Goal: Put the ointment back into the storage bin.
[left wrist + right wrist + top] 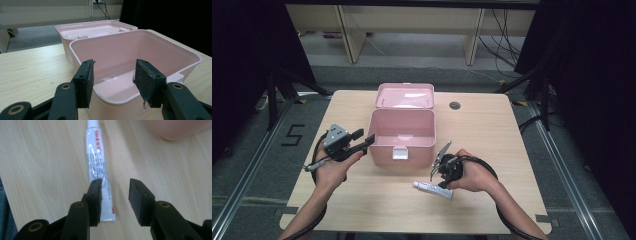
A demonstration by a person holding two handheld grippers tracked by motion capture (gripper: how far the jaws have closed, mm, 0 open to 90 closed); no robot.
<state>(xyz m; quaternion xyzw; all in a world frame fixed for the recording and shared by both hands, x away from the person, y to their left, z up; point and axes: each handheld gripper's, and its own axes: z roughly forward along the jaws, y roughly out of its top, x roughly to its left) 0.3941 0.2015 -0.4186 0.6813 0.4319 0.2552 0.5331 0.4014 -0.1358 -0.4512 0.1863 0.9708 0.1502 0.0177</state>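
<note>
A light wooden desk (362, 200) carries a pink box (402, 137) near its middle, the lid (405, 95) swung fully open and lying flat behind the box toward the far edge. A white latch tab (400, 153) sits on the box's near wall. The inside of the box looks bare in the high view and in the left gripper view. The left claw (365, 139), held in the person's left hand (332, 167), hovers just beside the box's left wall; in the left gripper view its two black jaws stand apart with nothing between them, framing the box's near rim (120, 99) and its pink interior. A white tube (432, 189) with printed lettering lies flat on the desk in front of the box, toward the near edge and somewhat right of centre. The right claw (438, 169), held in the person's right hand (469, 175), is tilted down over that tube. In the right gripper view its jaws are spread and empty; the tube (100, 175) runs lengthwise away from the camera, its crimped end lying by the left jaw, partly covered by it, rather than in the gap. A corner of the pink box (180, 128) shows at the top right of that view. A small round grommet (455, 105) sits in the desk near the far edge, right of the lid.
</note>
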